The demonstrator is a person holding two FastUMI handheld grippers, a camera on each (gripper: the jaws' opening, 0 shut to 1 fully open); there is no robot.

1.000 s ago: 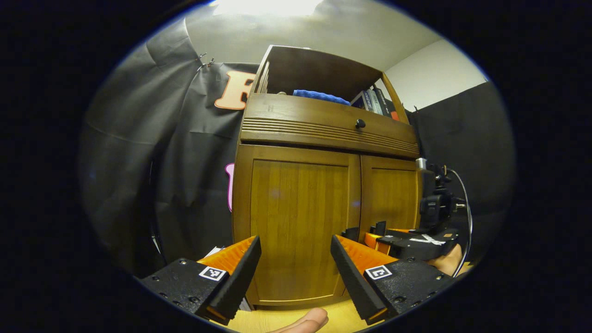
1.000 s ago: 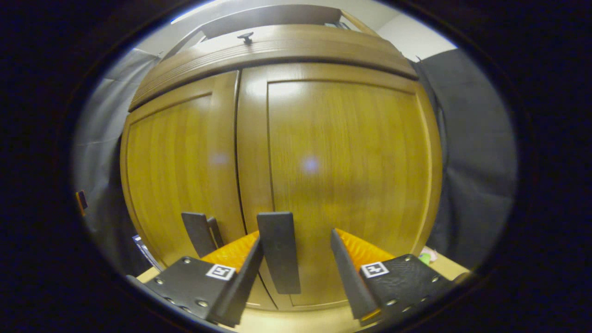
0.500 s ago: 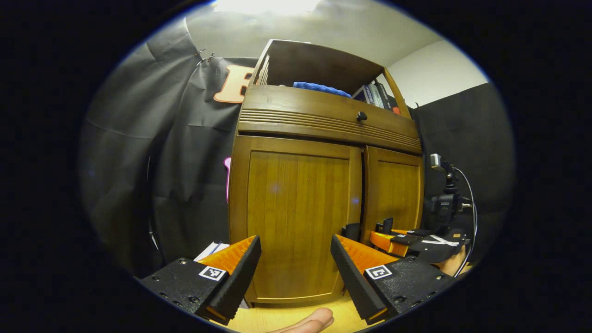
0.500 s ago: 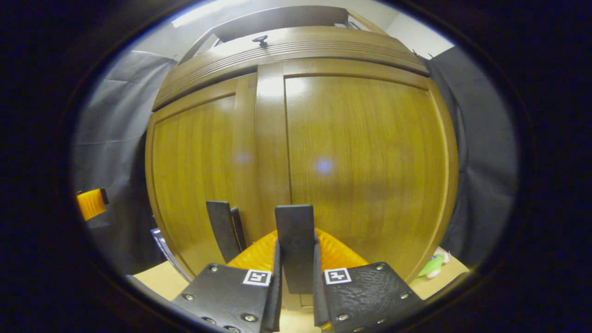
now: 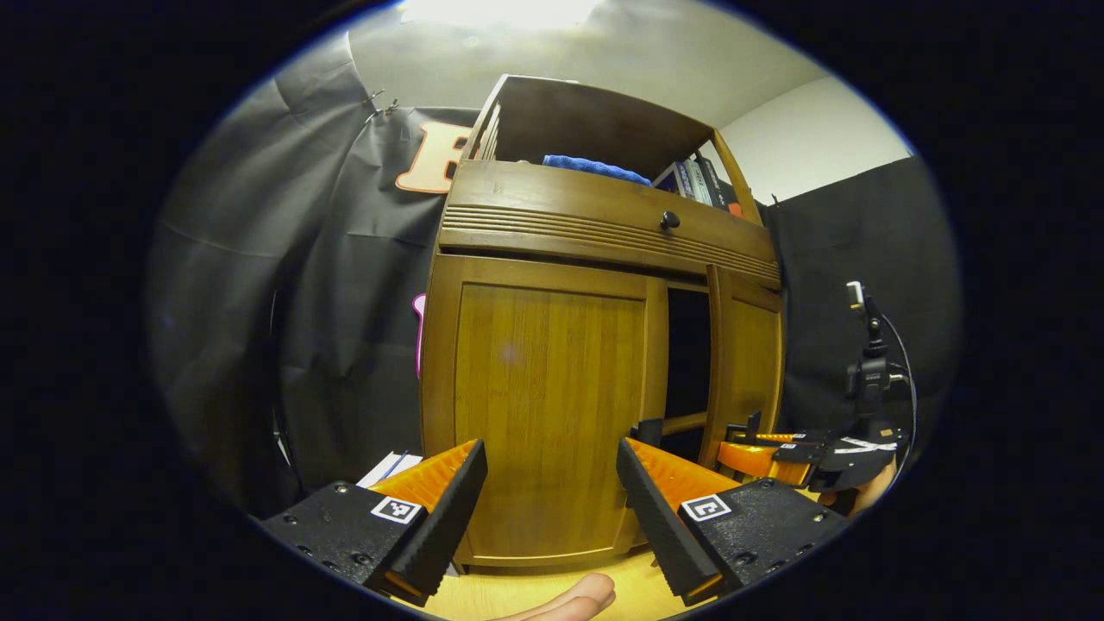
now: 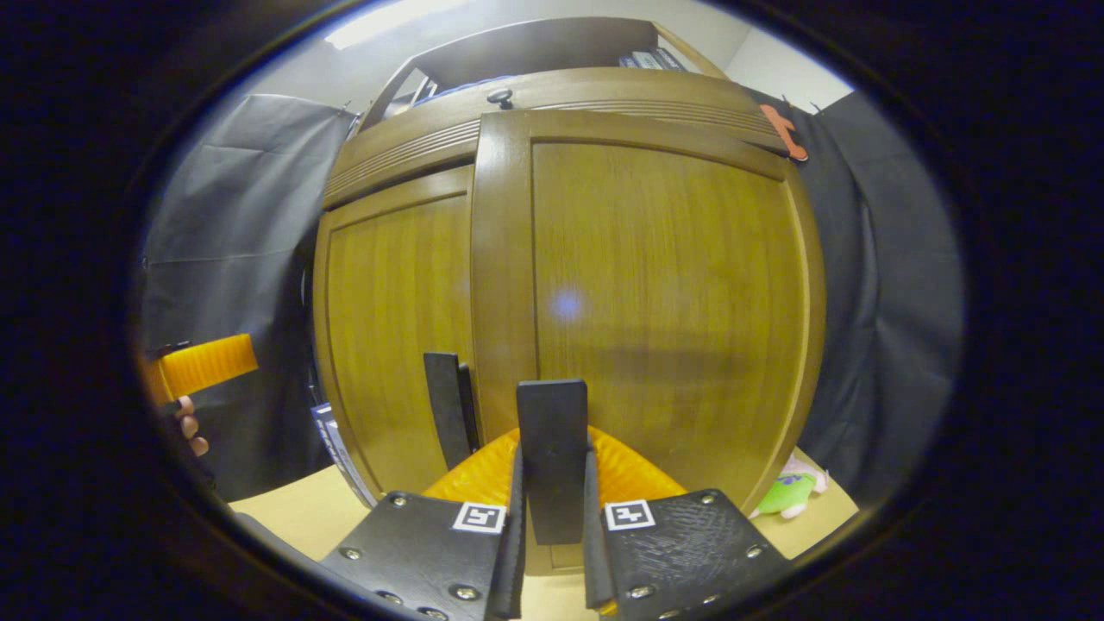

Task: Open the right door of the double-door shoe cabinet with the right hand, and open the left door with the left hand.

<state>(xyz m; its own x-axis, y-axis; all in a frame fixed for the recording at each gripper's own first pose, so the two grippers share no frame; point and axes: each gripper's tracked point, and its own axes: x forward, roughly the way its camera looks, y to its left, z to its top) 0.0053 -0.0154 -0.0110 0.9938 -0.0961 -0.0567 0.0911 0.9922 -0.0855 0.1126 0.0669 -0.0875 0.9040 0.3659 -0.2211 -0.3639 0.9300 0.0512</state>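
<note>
Right door (image 5: pixel 743 362) ajar, right gripper (image 6: pixel 552 517) clamped on its handle (image 6: pixel 552 457); left gripper (image 5: pixel 552 500) spread, empty

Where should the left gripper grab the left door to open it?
Best bet is the left door's black handle, an upright tab sticking out near the door's inner edge. Bring the open left gripper straight in from the front, one finger on each flat side. The left door is flat elsewhere, offering no other grip.

Cloth-walled booth (image 5: pixel 259 285), wooden cabinet (image 5: pixel 552 414)
</note>
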